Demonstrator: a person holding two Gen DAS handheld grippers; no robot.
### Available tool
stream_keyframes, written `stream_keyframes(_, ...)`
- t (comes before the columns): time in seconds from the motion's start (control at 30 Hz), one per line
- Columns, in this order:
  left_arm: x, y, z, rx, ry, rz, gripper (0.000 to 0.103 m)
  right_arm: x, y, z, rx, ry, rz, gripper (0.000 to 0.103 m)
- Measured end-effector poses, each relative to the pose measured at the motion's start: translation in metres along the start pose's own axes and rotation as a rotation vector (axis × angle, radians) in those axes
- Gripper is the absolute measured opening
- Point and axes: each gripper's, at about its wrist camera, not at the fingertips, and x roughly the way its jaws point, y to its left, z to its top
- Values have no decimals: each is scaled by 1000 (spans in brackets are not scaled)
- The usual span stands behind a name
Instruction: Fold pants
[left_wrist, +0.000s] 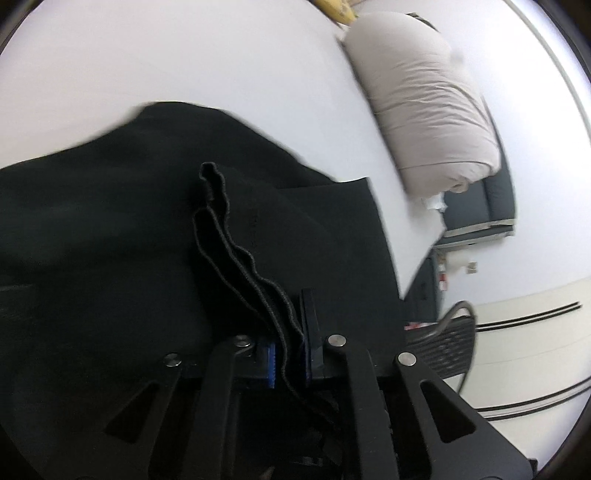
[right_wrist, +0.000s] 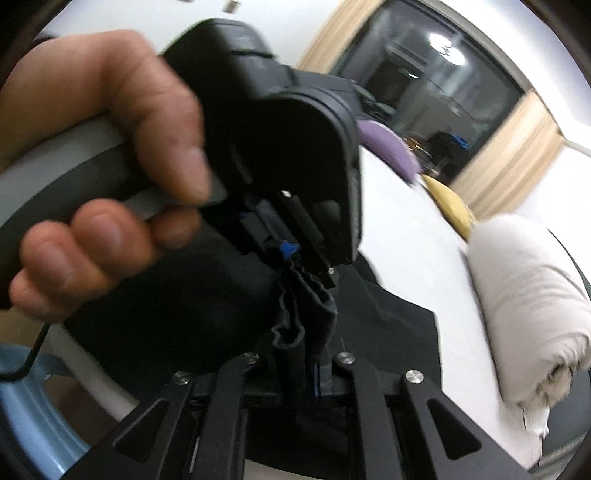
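On the white bed (left_wrist: 184, 74) we have the black pants (left_wrist: 92, 221); left gripper (left_wrist: 290, 363) clamped tight on their waistband edge, right gripper (right_wrist: 310, 373) pinching a bunched fold just beside it.

Right claw (right_wrist: 295, 363) pinches black pants (right_wrist: 388, 317) beside left claw (right_wrist: 291, 254).

One pair of black pants (left_wrist: 110, 240), two hand-held grippers (left_wrist: 290, 354), one rolled duvet (left_wrist: 428, 107)
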Motion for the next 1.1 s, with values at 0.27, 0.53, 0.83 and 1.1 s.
stream_keyframes(0.27, -13, 28, -14, 8, -37, 106, 8, 8, 45, 5, -67, 43, 90, 11)
stream_keyframes(0.53, -17, 41, -28, -14, -76, 130, 9, 9, 61, 4, -14, 77, 207, 42)
stream_keyframes(0.83, -71, -8, -48, 161, -269, 411, 10, -31, -47, -14, 382, 74, 521, 49)
stream_keyframes(1.1, 22, -58, -65, 395, -81, 519, 10, 59, -194, -55, 901, 82, 759, 48)
